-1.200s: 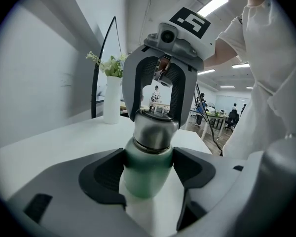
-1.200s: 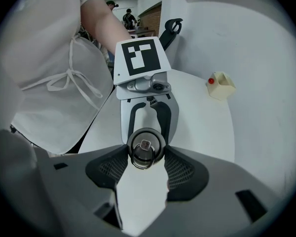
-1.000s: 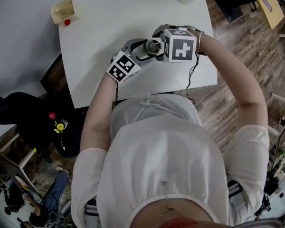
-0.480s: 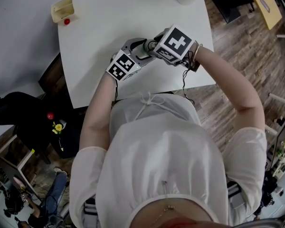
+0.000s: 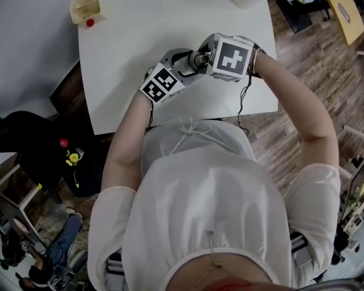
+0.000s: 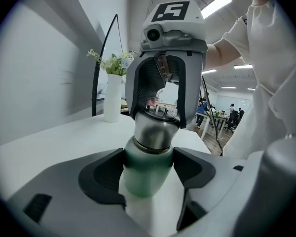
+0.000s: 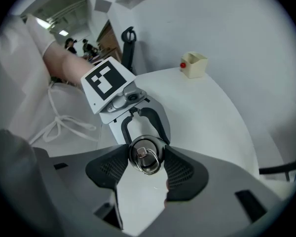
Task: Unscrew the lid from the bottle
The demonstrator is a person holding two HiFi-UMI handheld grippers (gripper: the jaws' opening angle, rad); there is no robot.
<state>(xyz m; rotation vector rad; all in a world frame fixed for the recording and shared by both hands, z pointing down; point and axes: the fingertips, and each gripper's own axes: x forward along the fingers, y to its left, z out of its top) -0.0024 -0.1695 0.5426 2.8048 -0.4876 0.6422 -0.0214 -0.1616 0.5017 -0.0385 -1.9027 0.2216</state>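
A green and white bottle [image 6: 145, 169] with a steel neck lies sideways over the white table [image 5: 139, 35], held between the dark pads of my left gripper [image 6: 148, 174], which is shut on its body. Its steel lid [image 7: 146, 154], with a small ring on top, faces my right gripper [image 7: 147, 168]. The right pads press the lid from both sides, so that gripper is shut on it. In the head view the two grippers meet end to end at the bottle [image 5: 197, 59], with the left gripper [image 5: 170, 77] at lower left and the right gripper [image 5: 221, 56] at right.
A small cream box [image 5: 87, 8] with a red ball [image 5: 90, 23] beside it stands at the table's far left corner. A white vase with flowers [image 6: 112, 95] stands at the far right corner. Wooden floor lies to the right of the table.
My right gripper rolled about the bottle's axis and back, its marker cube tilting then levelling. The left gripper and bottle stayed nearly still.
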